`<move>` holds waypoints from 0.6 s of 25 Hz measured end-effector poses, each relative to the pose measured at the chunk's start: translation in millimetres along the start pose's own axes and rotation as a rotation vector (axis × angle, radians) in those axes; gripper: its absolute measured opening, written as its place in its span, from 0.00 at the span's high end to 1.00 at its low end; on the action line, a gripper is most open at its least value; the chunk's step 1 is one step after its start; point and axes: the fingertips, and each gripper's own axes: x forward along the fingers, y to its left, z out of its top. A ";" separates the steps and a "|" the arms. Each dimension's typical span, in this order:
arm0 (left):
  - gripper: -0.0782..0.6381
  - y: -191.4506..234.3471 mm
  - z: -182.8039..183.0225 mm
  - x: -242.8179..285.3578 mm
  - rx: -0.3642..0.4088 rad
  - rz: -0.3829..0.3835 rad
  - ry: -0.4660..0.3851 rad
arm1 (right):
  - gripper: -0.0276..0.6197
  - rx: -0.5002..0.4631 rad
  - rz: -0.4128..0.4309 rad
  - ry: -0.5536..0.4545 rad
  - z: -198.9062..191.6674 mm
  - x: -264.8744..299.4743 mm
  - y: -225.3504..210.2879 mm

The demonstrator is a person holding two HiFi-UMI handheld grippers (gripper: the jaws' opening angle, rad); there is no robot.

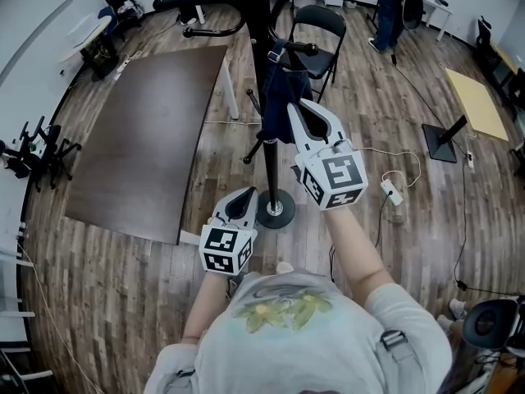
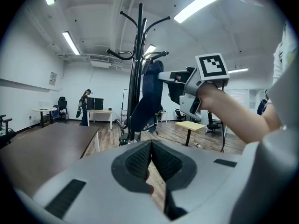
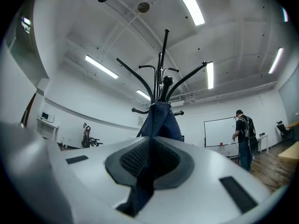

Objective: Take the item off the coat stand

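A black coat stand (image 1: pixel 264 64) rises in the middle of the head view, with a dark blue cloth item (image 1: pixel 283 84) hanging from one of its hooks. My right gripper (image 1: pixel 297 109) is raised to that cloth and shut on it. In the right gripper view the blue fabric (image 3: pixel 161 120) runs down between the closed pads (image 3: pixel 135 158), with the stand's hooks (image 3: pixel 162 69) above. My left gripper (image 1: pixel 244 197) hangs lower, close to the stand's round base (image 1: pixel 275 210). Its jaws are shut with nothing between them (image 2: pixel 150 146); the cloth (image 2: pixel 149 97) hangs ahead of it.
A dark brown table (image 1: pixel 148 130) stands left of the stand, a black folding chair (image 1: pixel 320 35) just behind it. A yellow table (image 1: pixel 476 101) and a floor stand (image 1: pixel 443 142) are at the right. A power strip with cables (image 1: pixel 392 191) lies on the wood floor. A person (image 1: pixel 390 6) stands far back.
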 end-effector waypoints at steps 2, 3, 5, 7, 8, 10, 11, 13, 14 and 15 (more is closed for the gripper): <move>0.87 3.1 2.7 -0.9 0.005 -0.012 0.002 | 0.91 -0.002 -0.009 0.002 2.7 2.2 1.5; 0.87 4.0 3.9 -1.0 0.008 -0.018 0.003 | 0.91 -0.003 -0.015 0.002 4.2 2.5 1.2; 0.87 5.2 6.1 0.3 0.011 -0.028 0.003 | 0.91 -0.004 -0.027 -0.001 6.7 1.6 -1.0; 0.87 4.9 7.3 3.8 0.015 -0.037 0.003 | 0.91 -0.006 -0.036 -0.010 9.1 -0.6 -4.5; 0.87 3.9 7.5 5.9 0.017 -0.041 0.004 | 0.91 -0.009 -0.039 -0.016 10.4 -2.2 -6.3; 0.87 0.9 7.9 9.6 0.021 -0.051 0.006 | 0.91 -0.014 -0.043 -0.027 13.3 -5.3 -9.8; 0.87 -0.4 8.3 10.8 0.023 -0.056 0.006 | 0.91 -0.016 -0.046 -0.032 14.6 -6.3 -10.9; 0.87 -1.4 8.2 12.1 0.025 -0.064 0.006 | 0.91 -0.018 -0.051 -0.039 16.9 -7.1 -11.9; 0.87 -1.3 7.8 12.4 0.025 -0.067 0.007 | 0.91 -0.019 -0.054 -0.043 18.1 -7.4 -12.0; 0.87 -1.1 7.5 12.7 0.025 -0.070 0.008 | 0.91 -0.021 -0.056 -0.047 19.6 -7.8 -12.2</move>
